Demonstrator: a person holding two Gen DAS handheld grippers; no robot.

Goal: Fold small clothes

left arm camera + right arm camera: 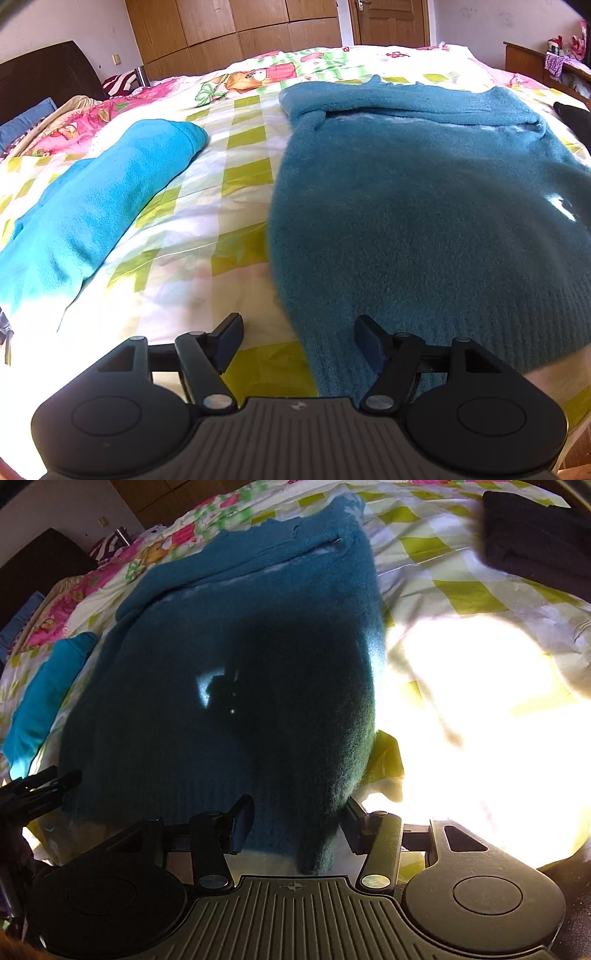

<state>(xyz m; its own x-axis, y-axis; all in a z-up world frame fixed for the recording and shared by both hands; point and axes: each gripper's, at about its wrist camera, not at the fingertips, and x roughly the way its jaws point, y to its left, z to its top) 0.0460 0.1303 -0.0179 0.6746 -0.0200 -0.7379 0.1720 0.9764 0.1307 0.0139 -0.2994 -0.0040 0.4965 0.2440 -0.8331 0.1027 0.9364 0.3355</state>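
The fuzzy dark teal knitted sweater (424, 206) lies spread on the bed's green-and-white checked sheet (236, 192), filling the centre and right of the left wrist view, its ribbed hem nearest the cameras; a strip already lies folded across its far end at the upper centre. The left gripper (299, 341) has its jaws wide apart and empty, at the hem's left corner at the bottom of the frame; the right gripper (297, 821) likewise stands open, the hem's right corner lying between its jaws but not pinched. The step looks to be a grasp of both hem corners; to do it well, each pair of jaws should bite the full thickness of the knit, then lift evenly so the fold stays square. A folded bright turquoise fleece garment (92, 210) lies well apart at the left; a black garment (535, 535) sits at the upper right of the right wrist view.
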